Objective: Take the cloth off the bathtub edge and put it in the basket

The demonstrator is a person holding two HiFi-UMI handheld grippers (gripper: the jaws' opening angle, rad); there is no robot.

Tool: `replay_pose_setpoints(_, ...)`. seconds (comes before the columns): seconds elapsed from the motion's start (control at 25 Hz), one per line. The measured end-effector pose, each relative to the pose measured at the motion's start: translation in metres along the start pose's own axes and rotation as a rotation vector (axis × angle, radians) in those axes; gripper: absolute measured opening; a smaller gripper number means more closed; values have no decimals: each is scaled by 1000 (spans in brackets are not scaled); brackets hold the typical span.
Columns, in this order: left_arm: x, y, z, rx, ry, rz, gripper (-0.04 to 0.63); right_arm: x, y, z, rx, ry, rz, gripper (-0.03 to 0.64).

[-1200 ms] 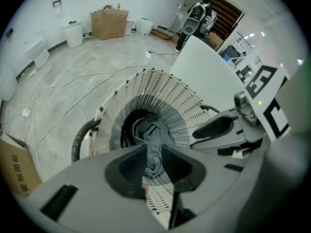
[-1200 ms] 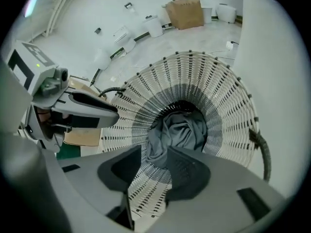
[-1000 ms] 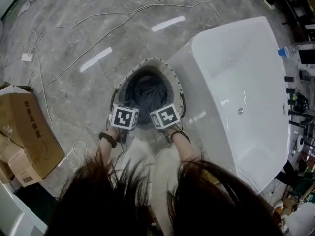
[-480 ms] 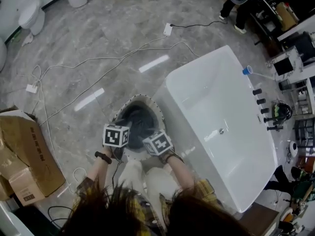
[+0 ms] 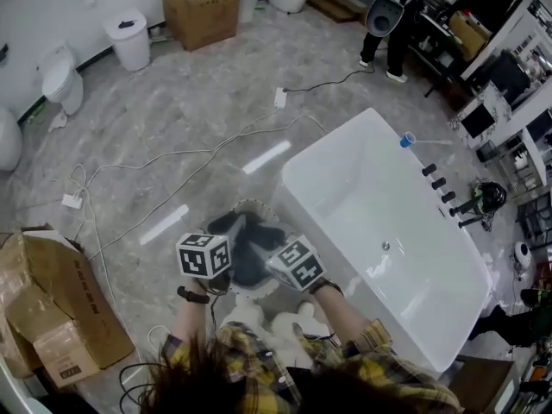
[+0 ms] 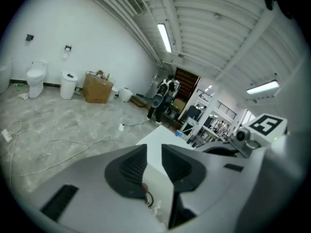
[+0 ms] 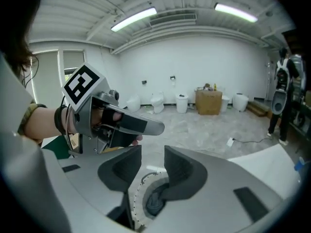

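The dark grey cloth (image 5: pixel 250 261) lies bunched inside the round basket (image 5: pixel 252 203), which stands on the floor against the white bathtub (image 5: pixel 345 136). Both grippers hang above the basket, side by side; their marker cubes show in the head view, the left cube (image 5: pixel 204 255) and the right cube (image 5: pixel 297 264). My left gripper (image 6: pixel 154 161) is open with a narrow gap, and only the tub's white side shows through it. My right gripper (image 7: pixel 152 166) is open too, with nothing between its pads. Below it sit the basket rim (image 7: pixel 138 188) and the cloth (image 7: pixel 154 200).
A torn cardboard box (image 5: pixel 52 317) stands at the left. Cables (image 5: pixel 172 158) trail over the marble floor. A toilet (image 5: pixel 65 76), a bin (image 5: pixel 131 37) and another box (image 5: pixel 200 11) line the far wall. A blue cup (image 5: pixel 407 139) sits on the tub's far edge. A person (image 5: pixel 388 15) stands beyond.
Both grippers have lifted up and away from the basket, and the head view has risen with them. The cloth stays in the basket.
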State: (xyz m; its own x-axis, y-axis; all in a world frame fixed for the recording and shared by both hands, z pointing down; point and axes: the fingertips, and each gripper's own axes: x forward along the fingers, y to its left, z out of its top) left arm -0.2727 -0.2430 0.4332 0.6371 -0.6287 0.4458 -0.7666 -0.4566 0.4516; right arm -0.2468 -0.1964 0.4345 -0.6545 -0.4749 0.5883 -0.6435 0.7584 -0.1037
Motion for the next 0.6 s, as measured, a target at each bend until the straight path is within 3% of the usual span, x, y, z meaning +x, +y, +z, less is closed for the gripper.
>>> replay_pose_setpoints(0.32,-68,-75,84,177,-244,-79,98,-92,0,86,94,-351,-71,98)
replay_pose_setpoints(0.6,-129,-119,124,237,-422,-107,72,-151,19,146,107,-583,11,63)
